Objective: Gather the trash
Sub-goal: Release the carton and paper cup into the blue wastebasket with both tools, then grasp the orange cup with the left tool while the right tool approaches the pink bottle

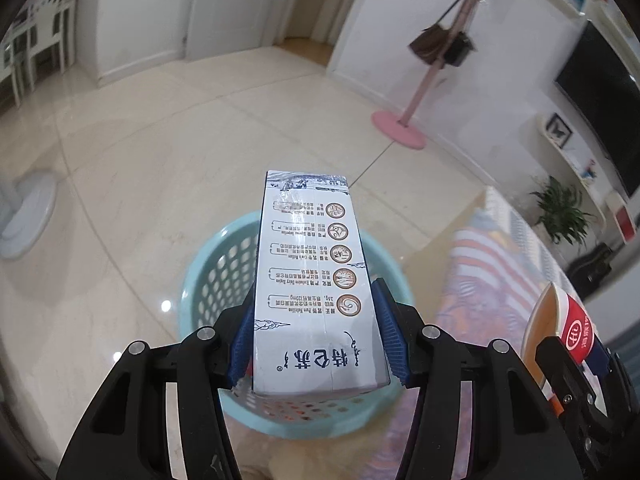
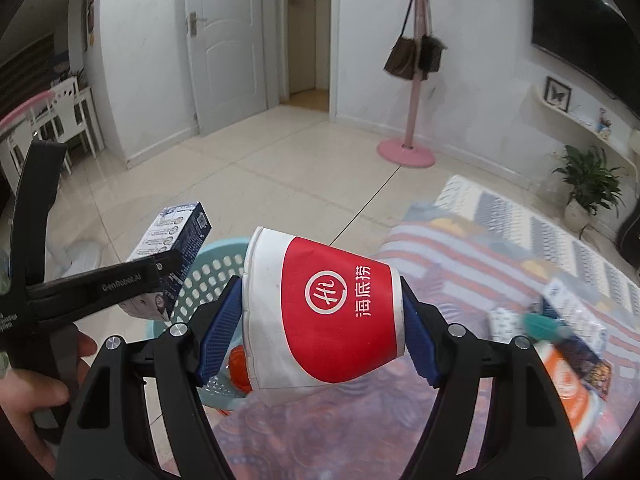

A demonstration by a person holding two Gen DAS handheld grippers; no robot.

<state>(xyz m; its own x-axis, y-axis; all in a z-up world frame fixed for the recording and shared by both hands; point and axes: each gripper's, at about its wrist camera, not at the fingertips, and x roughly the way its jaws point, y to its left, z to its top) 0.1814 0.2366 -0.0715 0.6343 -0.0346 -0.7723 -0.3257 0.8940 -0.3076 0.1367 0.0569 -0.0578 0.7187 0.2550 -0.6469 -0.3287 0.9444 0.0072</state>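
My left gripper (image 1: pixel 316 332) is shut on a white and blue milk carton (image 1: pixel 312 280), held lengthwise above the turquoise perforated basket (image 1: pixel 208 280). My right gripper (image 2: pixel 322 316) is shut on a red and white paper cup (image 2: pixel 320 312), held sideways over the table edge beside the basket (image 2: pixel 216 276). The carton (image 2: pixel 172 244) and the left gripper also show at the left of the right wrist view. The cup (image 1: pixel 560 324) shows at the right edge of the left wrist view. Something orange (image 2: pixel 238 364) lies inside the basket.
A table with a striped patterned cloth (image 2: pixel 460 248) holds an orange cup (image 2: pixel 568 376), small packets (image 2: pixel 576 312) and a teal item (image 2: pixel 540 322). A pink coat stand (image 2: pixel 408 152) with bags, a potted plant (image 2: pixel 588 188) and a white fan base (image 1: pixel 28 216) stand on the tiled floor.
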